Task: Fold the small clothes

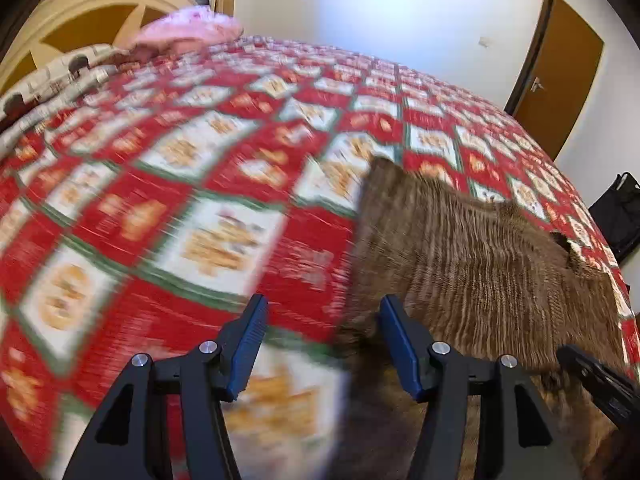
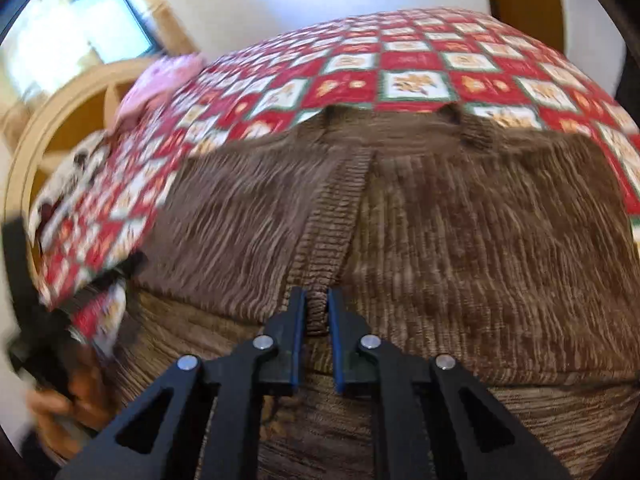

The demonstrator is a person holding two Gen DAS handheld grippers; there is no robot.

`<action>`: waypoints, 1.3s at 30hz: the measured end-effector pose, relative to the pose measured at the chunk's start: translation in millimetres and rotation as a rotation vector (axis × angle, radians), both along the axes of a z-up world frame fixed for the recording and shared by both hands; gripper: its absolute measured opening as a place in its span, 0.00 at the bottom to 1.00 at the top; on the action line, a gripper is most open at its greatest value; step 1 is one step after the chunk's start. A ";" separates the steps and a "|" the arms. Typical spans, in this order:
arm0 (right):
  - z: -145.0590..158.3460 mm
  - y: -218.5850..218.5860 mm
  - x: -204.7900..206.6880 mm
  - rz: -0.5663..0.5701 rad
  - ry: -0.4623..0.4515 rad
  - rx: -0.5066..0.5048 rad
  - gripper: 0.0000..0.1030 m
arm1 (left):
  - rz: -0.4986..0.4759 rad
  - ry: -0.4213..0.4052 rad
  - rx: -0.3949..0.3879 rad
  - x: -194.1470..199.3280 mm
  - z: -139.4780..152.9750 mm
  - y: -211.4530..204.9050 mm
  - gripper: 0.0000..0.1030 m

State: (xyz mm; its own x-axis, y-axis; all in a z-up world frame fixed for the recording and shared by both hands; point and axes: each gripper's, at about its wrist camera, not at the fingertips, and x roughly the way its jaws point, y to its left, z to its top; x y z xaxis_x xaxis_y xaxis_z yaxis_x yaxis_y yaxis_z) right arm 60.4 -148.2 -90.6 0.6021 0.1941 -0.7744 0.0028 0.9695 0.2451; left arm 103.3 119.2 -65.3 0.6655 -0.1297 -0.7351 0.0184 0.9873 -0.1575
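Note:
Small brown corduroy trousers (image 2: pixel 460 232) lie spread on a red, white and green patchwork bedspread (image 2: pixel 412 80), waistband away from me, belt loops at the far edge. My right gripper (image 2: pixel 317 300) is shut on a fold of the trousers at the crotch seam. In the left wrist view the trousers (image 1: pixel 472 252) lie to the right. My left gripper (image 1: pixel 322 320) is open and empty, over the trousers' left edge and the bedspread (image 1: pixel 200 208). The right gripper's tip (image 1: pixel 596 376) shows at the lower right there. The left view is blurred.
A pink pillow (image 1: pixel 188 28) and a grey-white patterned cloth (image 1: pixel 60 76) lie at the bed's far left by a cream wooden headboard (image 1: pixel 80 12). A brown door (image 1: pixel 560 68) and a black bag (image 1: pixel 620 212) are at the right. My hand (image 2: pixel 72 400) shows at lower left.

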 end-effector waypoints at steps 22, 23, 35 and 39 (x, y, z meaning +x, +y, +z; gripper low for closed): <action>28.6 -4.7 -39.0 -0.051 -0.046 -0.019 0.16 | -0.128 -0.060 0.121 -45.5 16.5 -22.3 0.58; 26.1 4.0 -35.4 -0.025 -0.044 -0.021 0.16 | -0.143 -0.060 0.122 -48.6 16.5 -25.2 0.58; 25.7 5.2 -40.7 -0.008 0.011 0.078 0.18 | -0.200 -0.089 0.157 -75.4 26.3 -9.5 0.58; 59.4 -12.3 -83.6 -0.045 -0.079 0.048 0.57 | -0.225 -0.134 0.188 -94.1 36.0 3.1 0.58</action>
State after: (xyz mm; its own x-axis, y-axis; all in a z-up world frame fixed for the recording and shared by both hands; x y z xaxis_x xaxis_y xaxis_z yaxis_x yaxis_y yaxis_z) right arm -23.2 -160.5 -31.2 0.6696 0.2012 -0.7149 0.0251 0.9559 0.2926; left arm 9.3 122.3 -29.3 0.7277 -0.1547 -0.6683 0.2480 0.9677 0.0460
